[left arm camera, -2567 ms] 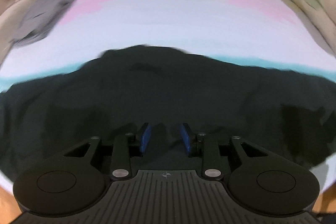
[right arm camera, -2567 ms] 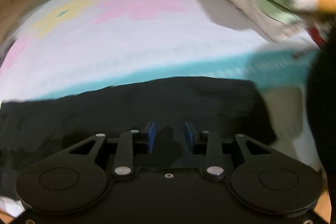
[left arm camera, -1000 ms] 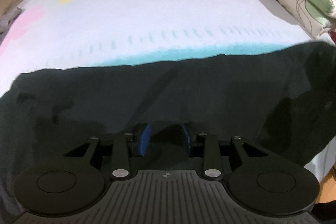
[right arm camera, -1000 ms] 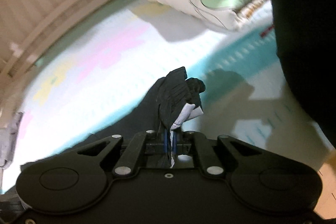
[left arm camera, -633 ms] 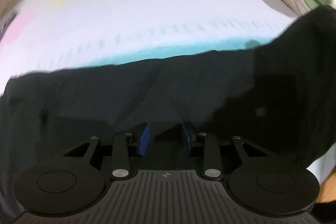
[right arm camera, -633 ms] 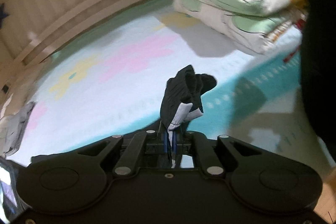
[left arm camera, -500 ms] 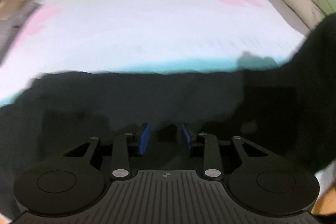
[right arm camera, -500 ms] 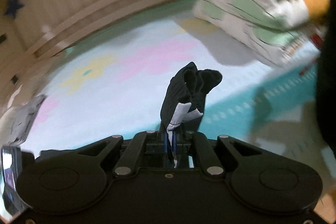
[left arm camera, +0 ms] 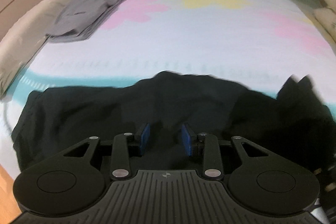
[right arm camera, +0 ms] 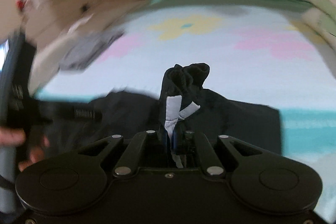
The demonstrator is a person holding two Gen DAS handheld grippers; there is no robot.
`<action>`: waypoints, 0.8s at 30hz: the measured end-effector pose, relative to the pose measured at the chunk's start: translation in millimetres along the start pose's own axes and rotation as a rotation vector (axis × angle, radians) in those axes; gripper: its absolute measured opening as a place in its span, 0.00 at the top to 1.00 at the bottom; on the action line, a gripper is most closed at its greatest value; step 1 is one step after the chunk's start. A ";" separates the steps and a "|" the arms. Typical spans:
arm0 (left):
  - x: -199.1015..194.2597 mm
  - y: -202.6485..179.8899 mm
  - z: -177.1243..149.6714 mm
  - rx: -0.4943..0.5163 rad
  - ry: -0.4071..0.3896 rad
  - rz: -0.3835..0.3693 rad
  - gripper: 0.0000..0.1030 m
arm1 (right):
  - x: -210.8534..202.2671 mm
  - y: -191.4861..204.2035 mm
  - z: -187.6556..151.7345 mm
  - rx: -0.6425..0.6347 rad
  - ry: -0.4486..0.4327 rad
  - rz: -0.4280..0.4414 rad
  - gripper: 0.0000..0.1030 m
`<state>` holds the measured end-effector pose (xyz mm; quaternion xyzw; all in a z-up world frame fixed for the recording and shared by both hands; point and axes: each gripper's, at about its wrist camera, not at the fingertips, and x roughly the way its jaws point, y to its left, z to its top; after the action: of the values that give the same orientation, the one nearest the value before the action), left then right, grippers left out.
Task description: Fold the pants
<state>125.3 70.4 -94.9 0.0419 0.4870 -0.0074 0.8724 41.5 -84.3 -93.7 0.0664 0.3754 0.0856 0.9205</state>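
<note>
Fabric: black pants (left arm camera: 88,119) lie rumpled across the near edge of a bed with a pale flowered cover (left arm camera: 189,45); one bunched end, white label showing, stands up out of your right hand-held gripper (right arm camera: 170,138)
Right grip: clenched on that bunched end of the pants, pads pressed nearly together with the label between them; keep the pinch firm while you carry the end over
Left grip: the left hand-held gripper (left arm camera: 165,139) has its blue pads (left arm camera: 145,138) parted, with dark cloth lying between them; you cannot tell from here whether they press on it, so check before you pull
Fold advice: I judge you are bringing one end across onto the rest; keep both grips level, lay the lifted end square on the cloth below, and smooth the ridge in the middle before letting go
Around: a folded grey garment (left arm camera: 84,18) sits far left on the cover, well apart from the pants; a quilt (left arm camera: 327,1) lies at the far right edge
In the way: your own left hand (right arm camera: 12,138) and its tool crowd the left of the right wrist view; mind them as the end comes across
</note>
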 end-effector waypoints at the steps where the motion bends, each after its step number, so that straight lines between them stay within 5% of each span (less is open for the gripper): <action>1: 3.1 4.4 1.0 -0.005 0.006 0.005 0.69 | 7.8 10.8 -3.6 -0.032 0.015 0.002 0.89; 10: 5.5 26.9 4.4 -0.028 0.022 -0.015 0.69 | 58.2 73.9 -35.5 -0.252 0.131 0.025 0.87; 13: 1.1 31.9 4.5 -0.033 0.011 -0.037 0.69 | 57.9 74.9 -40.6 -0.268 0.128 0.097 0.67; 15: -4.0 32.3 2.2 -0.036 0.000 -0.053 0.68 | 52.1 71.6 -40.1 -0.258 0.109 0.148 0.36; 20: -9.5 21.7 3.5 -0.025 -0.023 -0.088 0.67 | 21.9 52.3 -32.2 -0.216 0.037 0.216 0.34; 24: -6.8 -2.8 -4.8 0.035 -0.009 -0.116 0.67 | 8.9 11.3 -21.3 -0.085 0.009 0.167 0.38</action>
<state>117.5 67.8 -91.8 0.0291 0.4845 -0.0667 0.8718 31.5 -70.2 -112.7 0.0578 0.3689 0.1784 0.9103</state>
